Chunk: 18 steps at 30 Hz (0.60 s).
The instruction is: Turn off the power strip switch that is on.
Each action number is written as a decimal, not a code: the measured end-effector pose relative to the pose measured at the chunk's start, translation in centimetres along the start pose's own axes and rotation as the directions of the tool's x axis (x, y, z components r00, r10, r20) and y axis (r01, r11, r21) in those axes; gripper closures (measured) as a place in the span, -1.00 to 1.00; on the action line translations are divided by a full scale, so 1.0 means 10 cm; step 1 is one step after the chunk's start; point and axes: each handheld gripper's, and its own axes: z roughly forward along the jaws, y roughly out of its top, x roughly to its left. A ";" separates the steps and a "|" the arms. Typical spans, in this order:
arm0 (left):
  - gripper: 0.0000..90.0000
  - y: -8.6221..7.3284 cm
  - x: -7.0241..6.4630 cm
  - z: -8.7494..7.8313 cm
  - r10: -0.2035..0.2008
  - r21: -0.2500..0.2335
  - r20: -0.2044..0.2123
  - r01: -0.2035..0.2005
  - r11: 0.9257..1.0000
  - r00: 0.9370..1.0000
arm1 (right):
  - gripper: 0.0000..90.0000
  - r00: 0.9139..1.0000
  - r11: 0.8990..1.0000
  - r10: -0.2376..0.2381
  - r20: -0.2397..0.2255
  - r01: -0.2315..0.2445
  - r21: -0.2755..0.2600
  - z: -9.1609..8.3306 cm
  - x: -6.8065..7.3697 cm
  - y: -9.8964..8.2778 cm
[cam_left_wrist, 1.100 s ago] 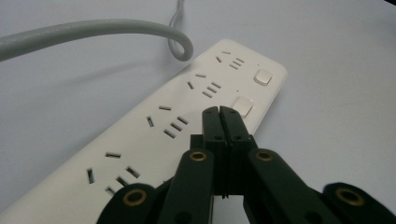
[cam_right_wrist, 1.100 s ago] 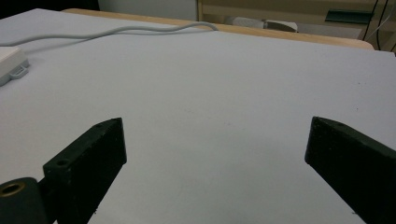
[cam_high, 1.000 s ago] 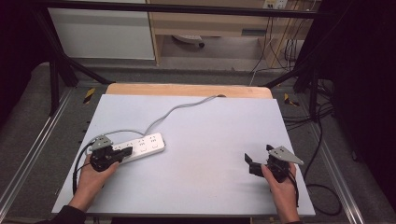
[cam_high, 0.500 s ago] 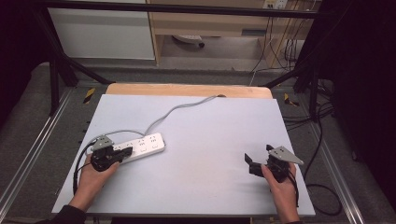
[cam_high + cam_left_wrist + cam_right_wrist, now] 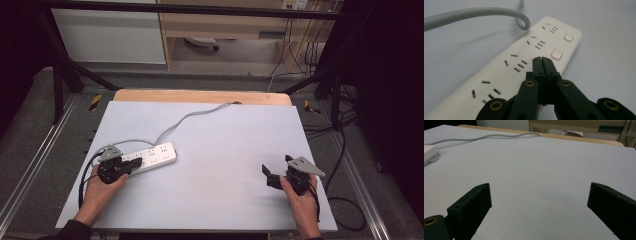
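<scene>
Power strip (image 5: 524, 62) lies centre-frame; left gripper (image 5: 541, 60), jaws together, hovers above a switch (image 5: 557, 53), likely to press; right gripper (image 5: 539, 202) waits, jaws apart.

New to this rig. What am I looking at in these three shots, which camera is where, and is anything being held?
No robot: a person holds a hand-operated two-jaw black gripper in each hand. The high view looks down on the pale grey table top. The other two cameras ride on the grippers and look along their jaws. On the table lies a white multi-socket power strip with a grey cable running to the far edge. The left gripper is shut, holding nothing, its tip poised over the strip near a white rocker switch. The right gripper is open and empty, over bare table.
</scene>
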 end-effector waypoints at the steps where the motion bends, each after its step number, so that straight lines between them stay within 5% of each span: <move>1: 1.00 0.00 0.00 0.00 0.000 0.000 0.000 0.000 1.000 1.000 | -0.87 1.000 1.000 0.000 0.000 0.000 0.000 0.00 0.00 0.00; 18: 1.00 0.00 0.02 0.00 -0.014 0.003 0.008 0.014 1.000 1.000 | -0.87 1.000 1.000 -0.003 0.003 0.003 0.003 0.00 0.00 0.00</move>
